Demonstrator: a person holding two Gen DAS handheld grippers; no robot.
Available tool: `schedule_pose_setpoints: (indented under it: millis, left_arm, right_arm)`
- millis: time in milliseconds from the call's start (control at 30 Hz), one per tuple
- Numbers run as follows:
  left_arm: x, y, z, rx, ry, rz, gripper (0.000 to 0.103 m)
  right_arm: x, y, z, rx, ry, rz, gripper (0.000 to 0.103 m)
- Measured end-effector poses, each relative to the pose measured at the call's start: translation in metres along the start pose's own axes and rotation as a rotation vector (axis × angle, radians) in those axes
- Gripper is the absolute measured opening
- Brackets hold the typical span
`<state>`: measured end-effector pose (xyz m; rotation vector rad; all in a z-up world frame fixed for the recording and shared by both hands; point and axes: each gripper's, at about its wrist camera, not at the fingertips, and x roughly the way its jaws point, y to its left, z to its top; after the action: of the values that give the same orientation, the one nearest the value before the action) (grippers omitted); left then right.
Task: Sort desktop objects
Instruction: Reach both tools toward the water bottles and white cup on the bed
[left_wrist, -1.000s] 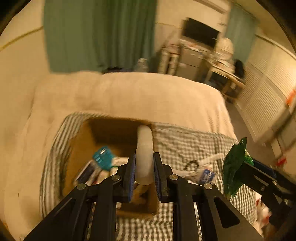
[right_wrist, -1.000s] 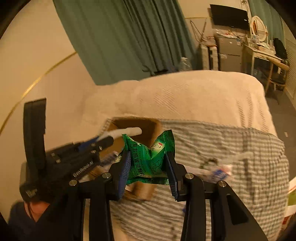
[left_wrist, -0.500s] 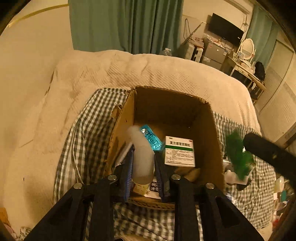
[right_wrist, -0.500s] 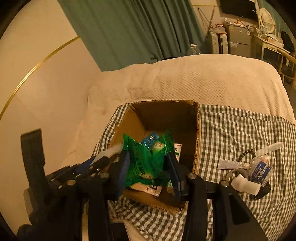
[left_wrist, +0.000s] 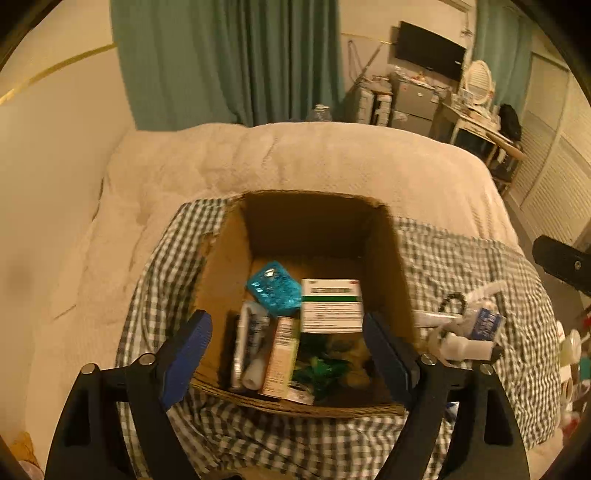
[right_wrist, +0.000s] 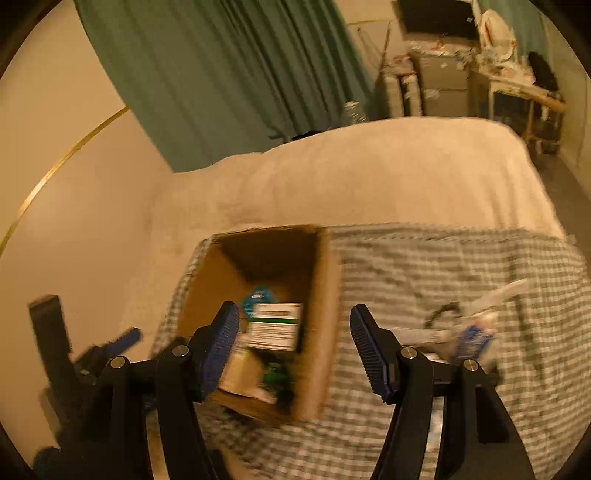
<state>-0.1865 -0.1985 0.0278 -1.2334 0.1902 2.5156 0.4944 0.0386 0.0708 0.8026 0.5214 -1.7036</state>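
Both the left claw (left_wrist: 286, 350) and right claw (right_wrist: 293, 349) are seen wide and empty, just opened, above the cardboard box (left_wrist: 384, 254) on the bed's checked cloth (left_wrist: 480, 258). The green packet (left_wrist: 321, 365) lies inside; both claws are best lifted clear.

Open cardboard box (left_wrist: 221, 280) on checked cloth, holding white carton (left_wrist: 330, 306), teal pack (left_wrist: 273, 288), seemingly green packet (left_wrist: 317, 369)
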Motion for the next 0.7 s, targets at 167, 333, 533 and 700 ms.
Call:
schedule_pose_setpoints:
  millis: [167, 333, 533, 700]
  left_arm:
    - [-0.014, -0.055, -0.004, 0.071, -0.017, -0.028, 0.093]
    - [-0.008, -0.117, -0.013, 0.132, 0.019, -0.069, 0.093]
    - [0.021, -0.179, -0.024, 0.244, 0.047, -0.076, 0.093]
    - [0.064, -0.209, -0.042, 0.283, 0.14, -0.099, 0.093]
  right_arm:
    - [-0.044, -0.054, -0.001, -0.008, -0.019, -0.096, 0.062]
    - [-0.083, -0.117, -0.01, 0.042, -0.015, -0.17, 0.062]
    - [-0.093, -0.169, -0.031, 0.04, 0.049, -0.253, 0.062]
    - [-0.071, -0.193, -0.051, -0.066, 0.111, -0.297, 0.062]
